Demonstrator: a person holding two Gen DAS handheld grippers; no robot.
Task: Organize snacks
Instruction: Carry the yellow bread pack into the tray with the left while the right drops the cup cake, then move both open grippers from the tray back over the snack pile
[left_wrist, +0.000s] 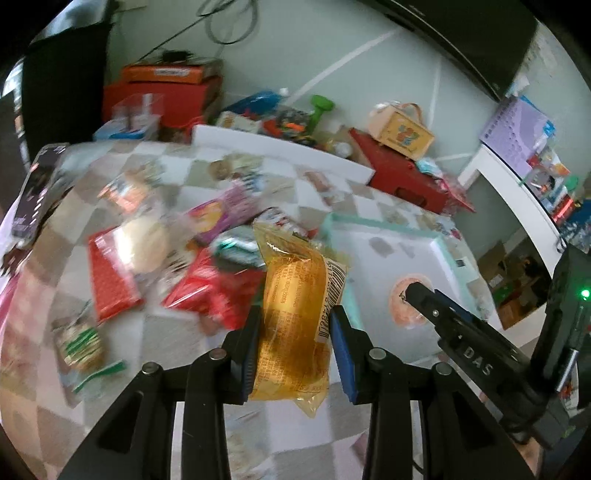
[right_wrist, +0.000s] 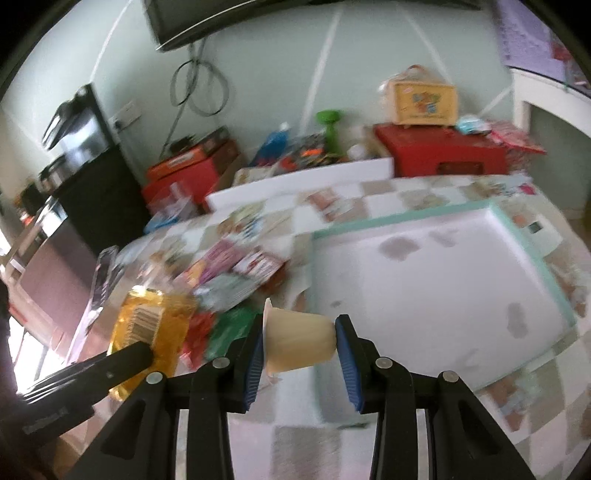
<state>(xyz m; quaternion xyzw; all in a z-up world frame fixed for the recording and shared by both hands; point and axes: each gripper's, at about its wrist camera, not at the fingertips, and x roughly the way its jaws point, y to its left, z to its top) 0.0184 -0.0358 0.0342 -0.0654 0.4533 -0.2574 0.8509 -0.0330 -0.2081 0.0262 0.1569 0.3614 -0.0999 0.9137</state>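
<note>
My left gripper (left_wrist: 295, 332) is shut on a yellow-wrapped snack cake (left_wrist: 295, 306), held above the checkered table; it also shows at the left of the right wrist view (right_wrist: 151, 332). My right gripper (right_wrist: 300, 339) is shut on a small cream pudding cup (right_wrist: 301, 339) lying sideways between the pads. A white tray with a mint rim (right_wrist: 532, 251) lies to the right, and it shows in the left wrist view (left_wrist: 443, 251). A pile of snack packets (left_wrist: 207, 258) lies left of the tray. The right gripper's arm (left_wrist: 461, 332) shows over the tray.
Red boxes (left_wrist: 406, 173), a yellow toy box (left_wrist: 406, 133), a green dumbbell (left_wrist: 321, 107) and clutter line the wall behind the table. A black cabinet (right_wrist: 96, 177) stands at left. A white shelf (left_wrist: 517, 192) is at right.
</note>
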